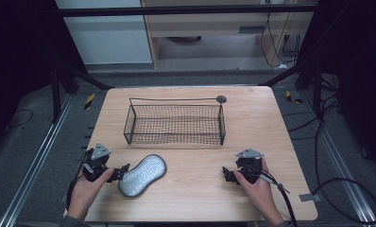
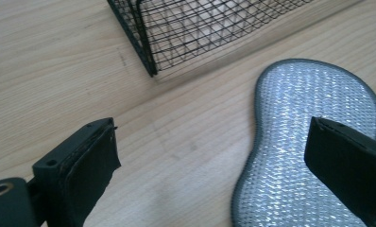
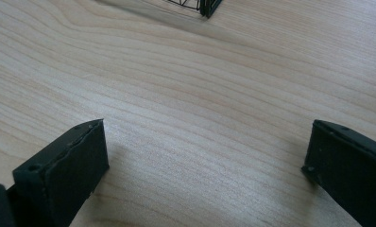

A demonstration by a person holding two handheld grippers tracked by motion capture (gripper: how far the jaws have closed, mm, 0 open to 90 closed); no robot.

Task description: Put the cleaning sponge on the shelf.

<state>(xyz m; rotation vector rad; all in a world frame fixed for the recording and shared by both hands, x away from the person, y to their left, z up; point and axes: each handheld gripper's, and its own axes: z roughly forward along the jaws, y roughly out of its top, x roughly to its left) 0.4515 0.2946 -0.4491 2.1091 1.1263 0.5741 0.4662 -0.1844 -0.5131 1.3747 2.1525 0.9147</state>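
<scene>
Left tool (image 1: pixel 111 173): jaws wide, holding nothing, low over desk (image 1: pixel 252 118), one jaw above grey mesh scrubbing pad (image 1: pixel 142 175). Right tool (image 1: pixel 233 174): jaws wide, empty, over bare wood. Black wire basket (image 1: pixel 175 124): mid-desk, just beyond pad.

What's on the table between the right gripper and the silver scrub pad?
Nothing: bare wood lies between the right gripper and the scrub pad, as the high view shows.
</scene>
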